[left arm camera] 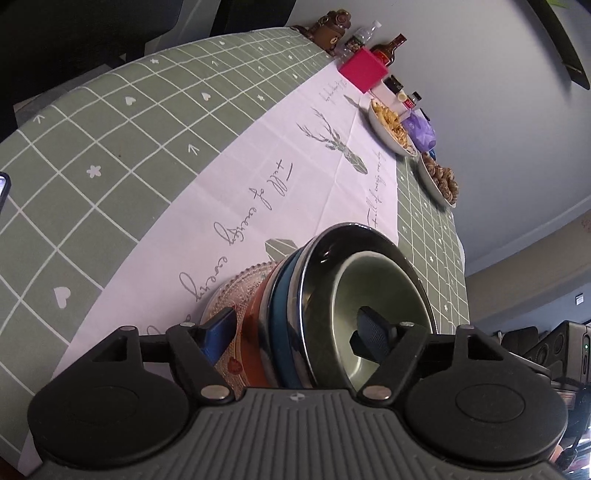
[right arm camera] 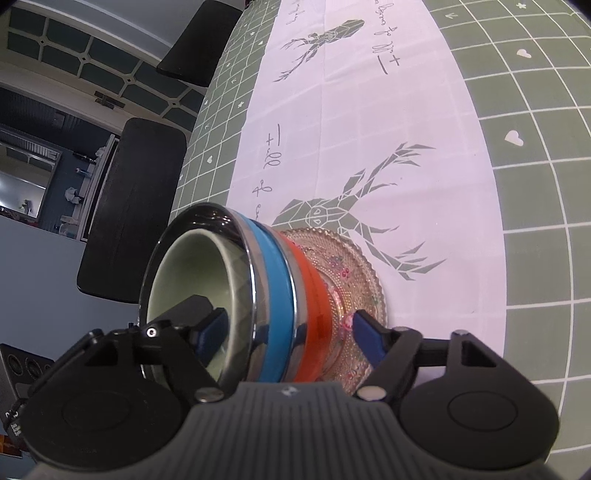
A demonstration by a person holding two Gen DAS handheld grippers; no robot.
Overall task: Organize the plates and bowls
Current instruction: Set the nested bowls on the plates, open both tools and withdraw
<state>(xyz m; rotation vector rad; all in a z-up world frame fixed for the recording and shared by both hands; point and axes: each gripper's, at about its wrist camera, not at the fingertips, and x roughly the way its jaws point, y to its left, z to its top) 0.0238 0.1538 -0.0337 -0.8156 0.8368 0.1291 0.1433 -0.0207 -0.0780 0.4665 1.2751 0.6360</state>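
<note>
Steel, blue and orange bowls are already nested into one stack [right arm camera: 273, 295] with a pale green bowl [right arm camera: 192, 266] inside the top steel one, all sitting on a patterned glass plate [right arm camera: 354, 273]. Judging by that, the gathering part looks mostly done; what's left is probably moving or placing the whole stack. Two more dishes far along the tabletop, a noodle plate [left arm camera: 389, 123] and a snack plate [left arm camera: 439, 177], hold food, so can't say if they count

Stack position: on the white deer-print runner [left arm camera: 258, 177] over the green grid tabletop [left arm camera: 110, 129], near both cameras, well apart from the far clutter

Left claw [left arm camera: 299, 332]: spread wide, straddling the stack from one side. One blue finger sits outside against the glass plate's edge, the other finger is inside the green bowl. Fingers look at or very near contact, but I can't tell if they're actually squeezing

Right claw [right arm camera: 288, 332]: same story from the opposite side. One finger inside the green bowl, the other at the underside rim of the glass plate, stack between them. Wide apart, grip pressure not readable

My read: both claws are set to clamp plate and bowls together as one unit

Far end: pink box [left arm camera: 364, 68], bottles [left arm camera: 388, 50], purple bag [left arm camera: 421, 131], bear figure [left arm camera: 72, 35] against the wall
</note>
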